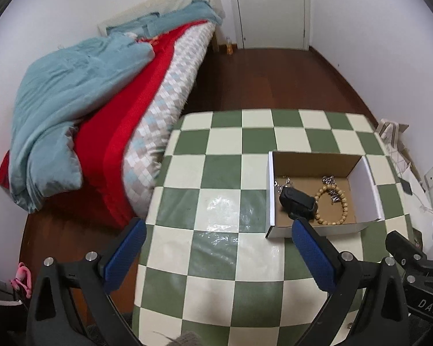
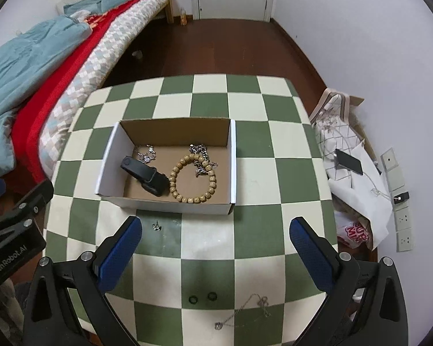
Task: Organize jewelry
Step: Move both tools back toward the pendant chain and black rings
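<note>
An open cardboard box (image 2: 233, 155) (image 1: 372, 184) stands on the green-and-cream checked table (image 2: 245, 109) (image 1: 216, 173). In it lie a wooden bead bracelet (image 2: 187, 199) (image 1: 345, 204), a black watch (image 2: 143, 173) (image 1: 297, 201) and silver chains (image 2: 200, 151) (image 1: 329, 180). On the table in front of the box lie small silver earrings (image 2: 156, 226), two black rings (image 2: 202, 297) and a thin silver necklace (image 2: 245, 311). My right gripper (image 2: 215, 238) is open and empty above the table, between the box and the rings. My left gripper (image 1: 218, 240) is open and empty, left of the box.
A bed (image 1: 101, 109) with blue and red bedding lies left of the table. A bag with a phone (image 2: 348, 163) on it sits at the right by the wall. A white door (image 1: 271, 8) is at the far end of the dark wood floor.
</note>
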A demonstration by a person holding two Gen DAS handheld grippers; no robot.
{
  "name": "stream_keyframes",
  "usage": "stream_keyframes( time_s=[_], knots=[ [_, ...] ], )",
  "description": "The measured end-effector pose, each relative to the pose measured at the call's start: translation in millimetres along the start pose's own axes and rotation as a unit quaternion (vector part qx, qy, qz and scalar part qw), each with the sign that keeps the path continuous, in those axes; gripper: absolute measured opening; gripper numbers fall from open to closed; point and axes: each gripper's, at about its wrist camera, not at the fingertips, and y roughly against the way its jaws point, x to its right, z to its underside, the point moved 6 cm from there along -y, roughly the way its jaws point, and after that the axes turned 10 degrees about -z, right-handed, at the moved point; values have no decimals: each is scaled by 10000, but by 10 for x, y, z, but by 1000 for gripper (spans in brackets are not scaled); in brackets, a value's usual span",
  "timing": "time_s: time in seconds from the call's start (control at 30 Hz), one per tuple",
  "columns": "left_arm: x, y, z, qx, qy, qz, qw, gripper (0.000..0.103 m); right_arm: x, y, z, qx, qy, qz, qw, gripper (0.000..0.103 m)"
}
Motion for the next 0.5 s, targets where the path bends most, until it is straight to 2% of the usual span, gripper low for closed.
stream_keyframes(
  time_s=[0.33, 0.5],
  knots=[
    [-201, 696, 25, 649, 218, 30, 9976, 103, -81, 728, 98, 625, 113, 46, 9980, 103],
    [-256, 918, 63, 808, 286, 64, 9963, 103, -134, 1089, 156, 930, 167, 48, 9955, 103]
  ],
)
